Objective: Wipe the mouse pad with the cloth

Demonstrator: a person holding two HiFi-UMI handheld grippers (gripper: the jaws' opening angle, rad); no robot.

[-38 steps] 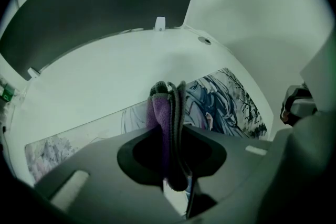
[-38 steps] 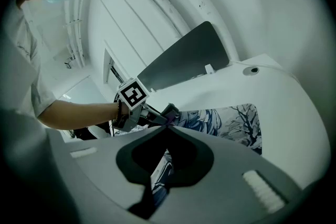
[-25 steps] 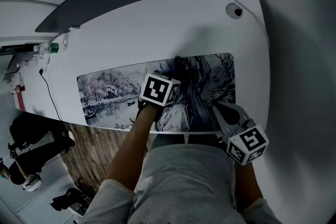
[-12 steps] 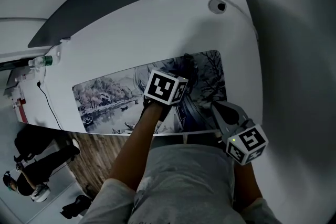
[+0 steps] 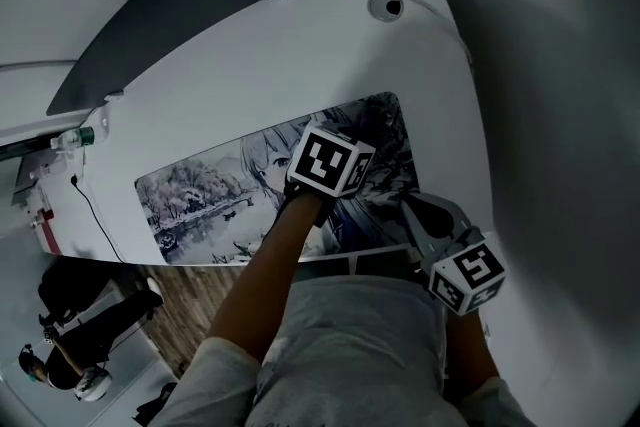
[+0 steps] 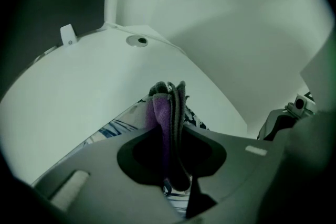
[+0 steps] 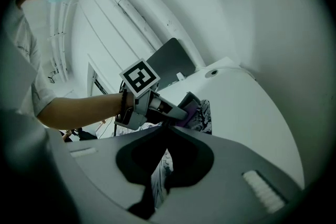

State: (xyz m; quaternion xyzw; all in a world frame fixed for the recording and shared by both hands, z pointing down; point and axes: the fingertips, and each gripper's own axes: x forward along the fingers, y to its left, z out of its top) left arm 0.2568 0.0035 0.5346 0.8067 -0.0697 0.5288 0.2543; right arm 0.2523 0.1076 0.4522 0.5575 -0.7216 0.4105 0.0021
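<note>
Head view: pad [image 5: 210, 190] lying on white table [image 5: 300, 55]. Left tool [image 6: 170, 99] out over its right part, clamped tight on bunched purple-grey cloth [image 6: 160, 113], cloth end down at the pad. Right tool [image 7: 167, 127] closed on nothing, tip at pad's near right corner.

No legible text, brand, number or sign; mouse pad [image 5: 200, 197] carries printed artwork only.
</note>
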